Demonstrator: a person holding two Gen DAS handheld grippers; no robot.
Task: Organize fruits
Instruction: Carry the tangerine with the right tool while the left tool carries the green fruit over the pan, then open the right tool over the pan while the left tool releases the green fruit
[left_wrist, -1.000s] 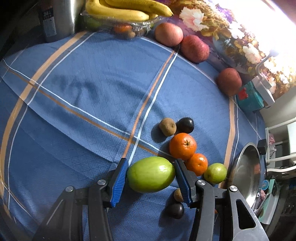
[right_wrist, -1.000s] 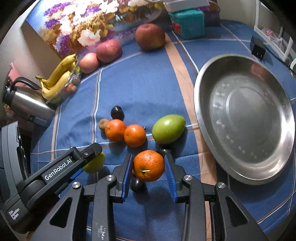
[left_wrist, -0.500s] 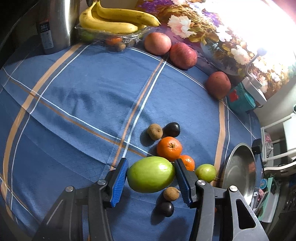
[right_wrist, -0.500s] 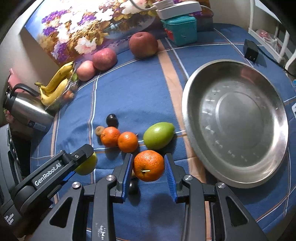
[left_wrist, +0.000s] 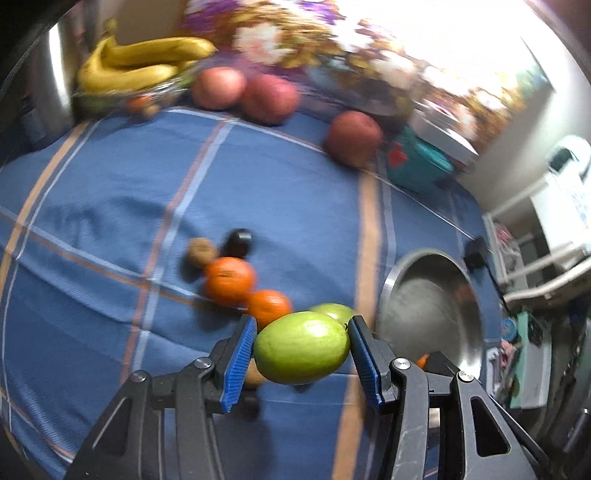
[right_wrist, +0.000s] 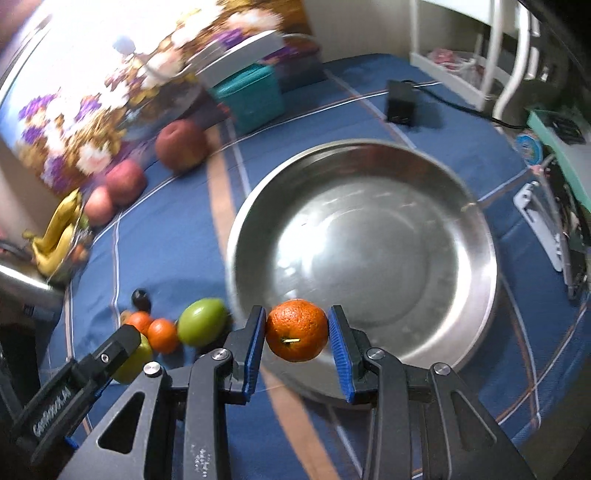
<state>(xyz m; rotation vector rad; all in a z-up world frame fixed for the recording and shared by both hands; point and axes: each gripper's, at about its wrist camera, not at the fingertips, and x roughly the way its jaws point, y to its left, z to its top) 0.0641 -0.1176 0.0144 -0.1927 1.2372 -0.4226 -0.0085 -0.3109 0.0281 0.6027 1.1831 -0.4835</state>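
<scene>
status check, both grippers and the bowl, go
Left gripper shut on green fruit. Right gripper shut on orange, at near rim of steel bowl. Bowl empty, nothing blocking.

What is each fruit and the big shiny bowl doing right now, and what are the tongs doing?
Left tongs: shut on the green mango.
Green mango: held up off the cloth.
Right tongs: shut on the orange.
Orange: held near the bowl's rim.
Metal bowl: empty, sitting on the cloth.
Two small oranges: lying on the cloth, touching.
Bananas: resting at the back.
</scene>
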